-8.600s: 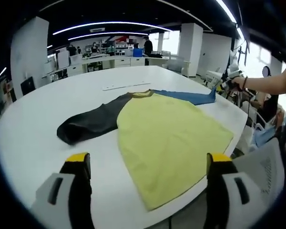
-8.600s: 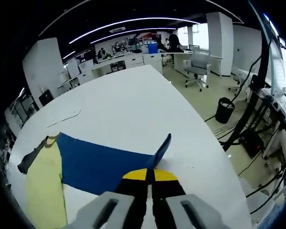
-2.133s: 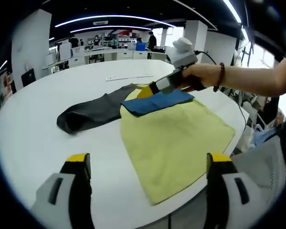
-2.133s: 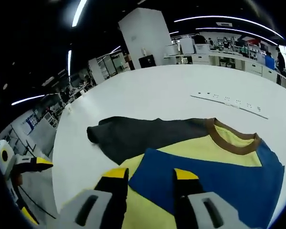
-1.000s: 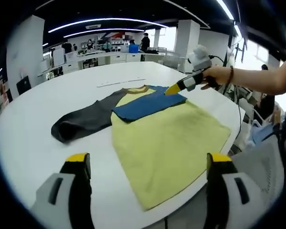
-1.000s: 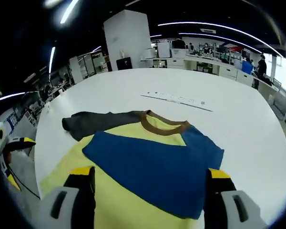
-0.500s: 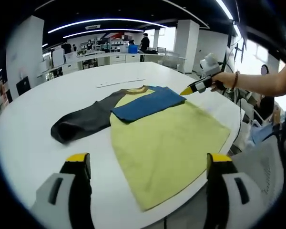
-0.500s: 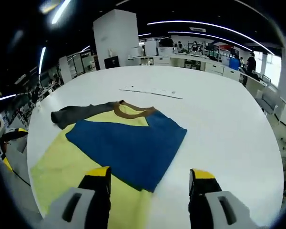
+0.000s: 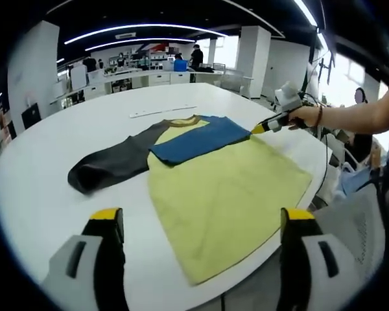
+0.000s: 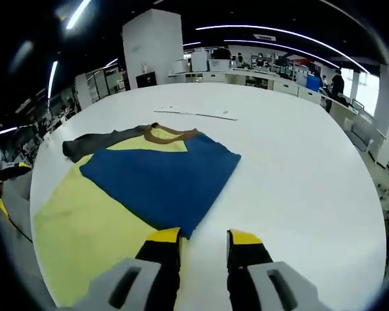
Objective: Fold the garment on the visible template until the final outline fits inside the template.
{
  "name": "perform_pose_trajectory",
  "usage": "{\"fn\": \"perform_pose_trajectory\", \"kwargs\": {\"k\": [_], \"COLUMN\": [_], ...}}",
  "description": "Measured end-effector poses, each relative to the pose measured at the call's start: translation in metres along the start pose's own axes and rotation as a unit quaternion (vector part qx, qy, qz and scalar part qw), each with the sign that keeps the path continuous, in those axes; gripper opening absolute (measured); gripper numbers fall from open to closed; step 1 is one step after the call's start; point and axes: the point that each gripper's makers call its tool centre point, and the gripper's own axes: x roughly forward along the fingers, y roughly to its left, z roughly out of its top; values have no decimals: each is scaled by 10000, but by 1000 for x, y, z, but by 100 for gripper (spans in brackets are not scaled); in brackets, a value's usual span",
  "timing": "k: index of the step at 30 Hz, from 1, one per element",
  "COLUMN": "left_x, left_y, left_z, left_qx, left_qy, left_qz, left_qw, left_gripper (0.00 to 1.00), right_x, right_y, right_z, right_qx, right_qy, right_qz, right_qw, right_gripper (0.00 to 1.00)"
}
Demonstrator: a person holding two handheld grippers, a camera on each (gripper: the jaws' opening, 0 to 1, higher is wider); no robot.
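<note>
A garment [image 9: 227,188] lies on a table [image 9: 39,175], one sleeve [image 9: 198,139] folded over.

The blue sleeve [image 9: 200,138], earlier stretched out sideways and pinched in the right claw [image 10: 203,237], now lies folded across the yellow body [image 9: 227,194] of the garment; the right claw has let go and drawn back to the garment's edge; its jaws, wide a second ago, have narrowed.

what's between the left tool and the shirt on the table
In the left gripper view, only bare white table lies between the open left tool and the shirt. The shirt's yellow hem reaches into the gap between that tool's two jaws.
</note>
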Motion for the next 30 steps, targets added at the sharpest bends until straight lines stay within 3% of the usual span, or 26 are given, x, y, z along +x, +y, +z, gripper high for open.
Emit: {"fn": "perform_pose_trajectory", "kwargs": {"k": [11, 21, 30], "left_x": [-2, -2, -3], "left_y": [3, 3, 6], "left_z": [-4, -7, -10], "left_qx": [-7, -33, -22], "left_qy": [78, 124, 158], "left_qz": [54, 58, 70], "left_qw": [10000, 9999, 9998], "left_gripper": [97, 96, 96], "right_x": [7, 10, 11], "right_y": [12, 16, 15], "right_z": [-2, -8, -2], "right_qx": [213, 286, 484], "right_qy": [-57, -31, -222], "right_qz": [240, 264, 278], "right_qw": [9995, 9992, 9982], "right_gripper": [6, 6, 0]}}
